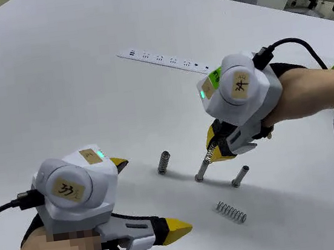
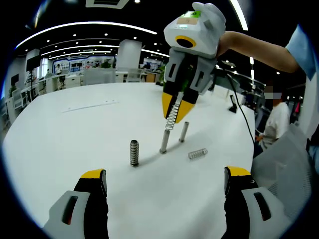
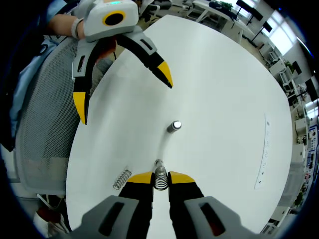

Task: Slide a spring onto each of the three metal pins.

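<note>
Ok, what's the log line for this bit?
right gripper: shut on spring, at middle pin top | left gripper: open | sprung pin: done | bare pin: waiting | loose spring: unused

Three pins stand in a row on the desk [image 1: 56, 65]: left pin [image 1: 162, 171] inside the fitted spring [image 1: 164, 159], middle pin [image 1: 201, 172] right under the held spring [image 1: 209, 154] in the right claw [image 1: 217, 150], right pin [image 1: 240, 176] just beside. Loose spring [image 1: 231, 212] lies before them, power strip [image 1: 168, 59] well behind, left claw [image 1: 150, 195] at the near left.
</note>
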